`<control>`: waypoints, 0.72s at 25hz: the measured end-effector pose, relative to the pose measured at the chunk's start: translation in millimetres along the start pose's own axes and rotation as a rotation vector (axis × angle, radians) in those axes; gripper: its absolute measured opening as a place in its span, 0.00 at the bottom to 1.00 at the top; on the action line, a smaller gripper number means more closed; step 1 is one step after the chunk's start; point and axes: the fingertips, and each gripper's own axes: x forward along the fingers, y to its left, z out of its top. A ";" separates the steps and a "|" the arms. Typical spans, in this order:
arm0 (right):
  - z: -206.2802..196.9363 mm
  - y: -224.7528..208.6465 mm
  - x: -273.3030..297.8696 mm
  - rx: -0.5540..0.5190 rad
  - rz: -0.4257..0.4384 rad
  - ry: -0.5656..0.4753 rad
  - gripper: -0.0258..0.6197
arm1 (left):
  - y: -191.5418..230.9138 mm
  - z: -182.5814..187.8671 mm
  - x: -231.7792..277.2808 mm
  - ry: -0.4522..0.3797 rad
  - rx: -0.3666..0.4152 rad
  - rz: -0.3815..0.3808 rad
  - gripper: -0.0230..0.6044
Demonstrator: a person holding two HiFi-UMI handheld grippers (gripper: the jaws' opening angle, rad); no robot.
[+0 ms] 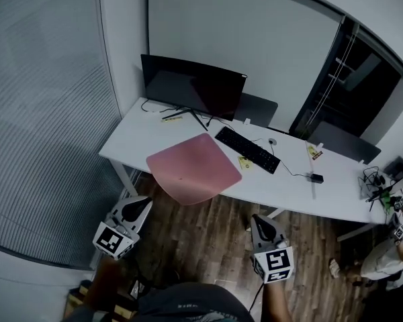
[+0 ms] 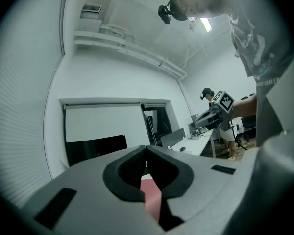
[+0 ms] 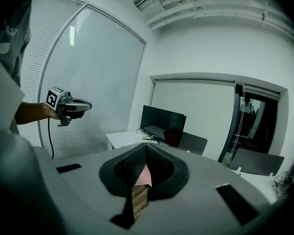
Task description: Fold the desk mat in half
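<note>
Both grippers were shut and empty. In the left gripper view the left gripper (image 2: 146,153) had its jaws pressed together with nothing between them. In the right gripper view the right gripper (image 3: 146,150) was the same, its dark pads meeting along a thin line.

From the head view, the left gripper (image 1: 142,202) and the right gripper (image 1: 258,219) were held over the wood floor (image 1: 211,237). They were short of the white worktop (image 1: 292,186) and touched nothing on it.

The pink desk mat (image 1: 195,168) lay ahead of both grippers, roughly between the lines they pointed along and nearer to the left one. It was unfolded and turned at an angle on the worktop, its near corner hanging out past the front edge. Each gripper's own camera caught a sliver of it below the closed jaws: pink beyond the left jaws (image 2: 152,196), and pink beyond the right jaws (image 3: 143,176).

Beyond the mat stood a dark monitor (image 1: 191,86). A black keyboard (image 1: 247,149) lay just beside the mat's far right edge, ahead of the right gripper.

Each gripper showed in the other's camera. The right one (image 2: 211,117) appeared off to the side of the left, and the left one (image 3: 73,105) off to the side of the right, well apart.
</note>
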 end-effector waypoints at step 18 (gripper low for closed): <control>-9.9 34.3 92.0 -0.074 -0.046 0.081 0.07 | 80.8 -59.3 13.4 0.023 -0.034 -0.055 0.06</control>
